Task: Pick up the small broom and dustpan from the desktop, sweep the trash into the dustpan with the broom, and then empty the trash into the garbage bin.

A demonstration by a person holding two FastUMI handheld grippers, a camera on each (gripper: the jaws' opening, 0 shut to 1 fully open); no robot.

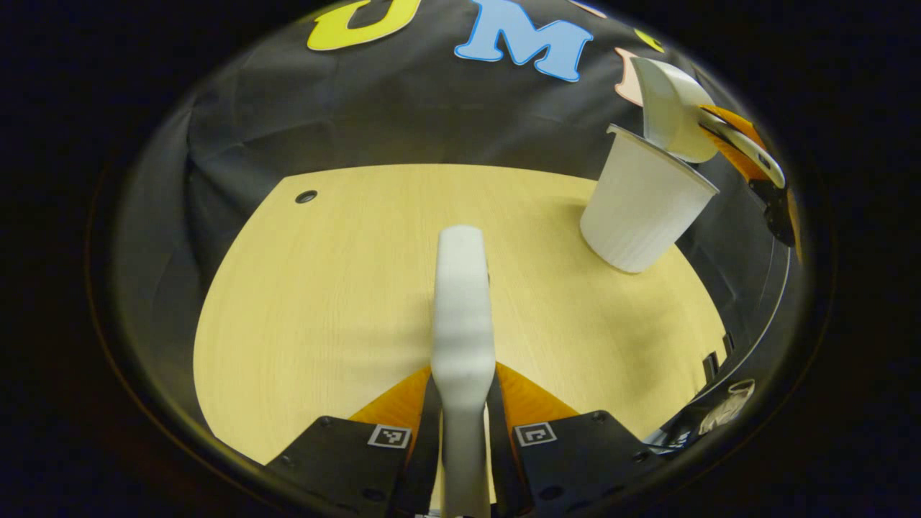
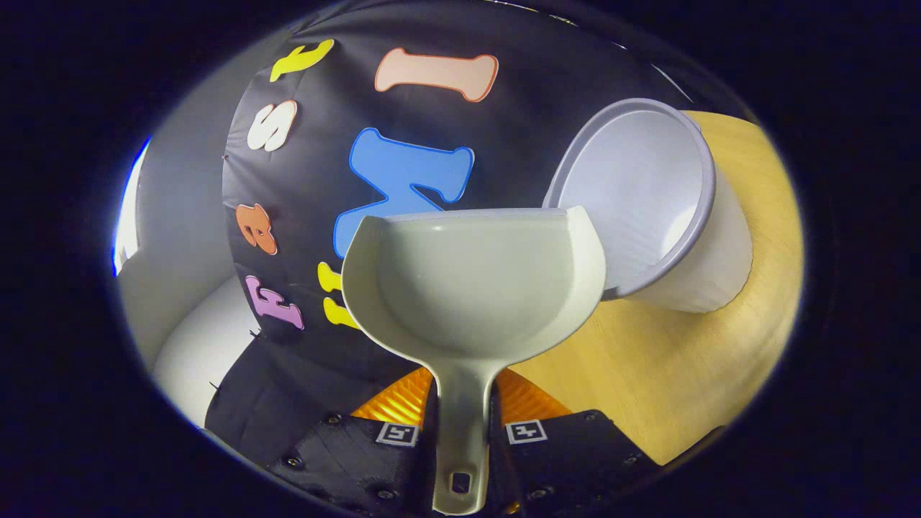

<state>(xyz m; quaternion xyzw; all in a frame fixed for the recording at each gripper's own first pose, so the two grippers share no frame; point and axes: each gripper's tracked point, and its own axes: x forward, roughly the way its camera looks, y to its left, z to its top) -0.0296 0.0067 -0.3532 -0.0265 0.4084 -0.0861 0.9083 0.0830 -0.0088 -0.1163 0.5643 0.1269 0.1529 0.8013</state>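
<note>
While the dustpan [image 2: 471, 288] stands tilted beside the garbage bin [image 2: 669, 216], we judge the emptying to be the step in hand. The right gripper [image 2: 464, 424] is clamped on the dustpan's handle, both fingers pressing its neck; the scoop rises straight ahead of the tongs, with the bin's open mouth just ahead and to its right. The pan looks bare, so we tip it fully over the rim and check nothing clings before drawing away.

The left gripper [image 1: 464, 432] is clamped on the small broom [image 1: 463, 302], which juts forward over the desktop [image 1: 324, 302]; we see no trash on the wood ahead.

The left gripper view shows the pan [image 1: 673, 108] poised above the bin [image 1: 640, 208], far ahead and to the right. The right gripper view shows the bin's inside, where we cannot make out any trash.
</note>
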